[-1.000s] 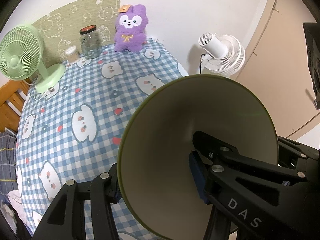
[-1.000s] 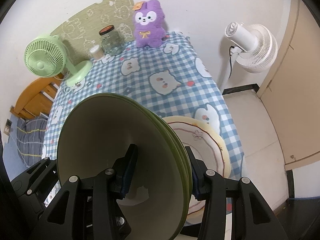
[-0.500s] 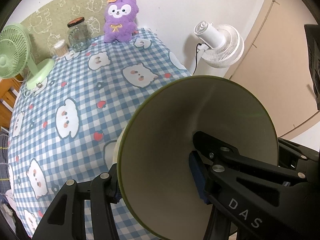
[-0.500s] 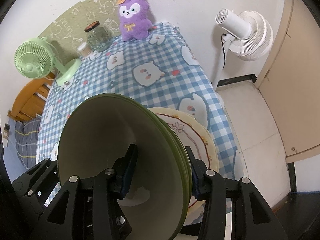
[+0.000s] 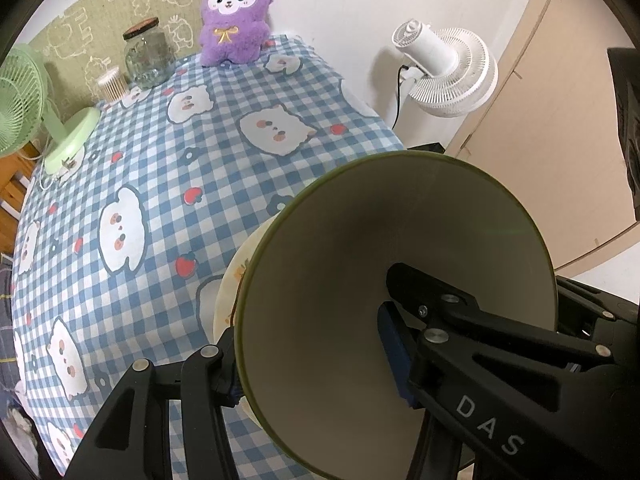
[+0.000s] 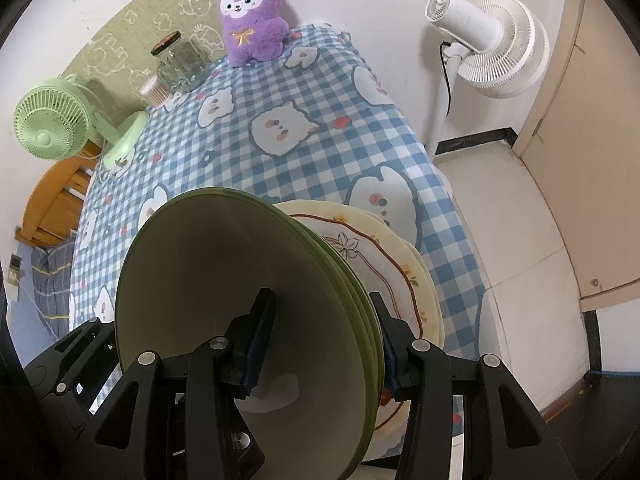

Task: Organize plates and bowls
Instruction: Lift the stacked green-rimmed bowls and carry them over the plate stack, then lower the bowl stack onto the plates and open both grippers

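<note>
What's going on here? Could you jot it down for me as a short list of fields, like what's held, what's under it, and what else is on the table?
Held: stack of green bowls, several nested
Held by: left tongs and right tongs, each clamped over the rim on opposite sides
Below: cream plates with flower pattern, near table edge
Surface: blue checked tablecloth
Far end: purple plush toy, glass jar, green desk fan
Beside table: white standing fan

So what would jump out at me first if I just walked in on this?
The stack of green bowls, clamped on opposite rims by the left gripper and right gripper, fills the near foreground above some cream floral plates. Beyond, a purple plush toy sits at the far edge of the checked tablecloth.
</note>
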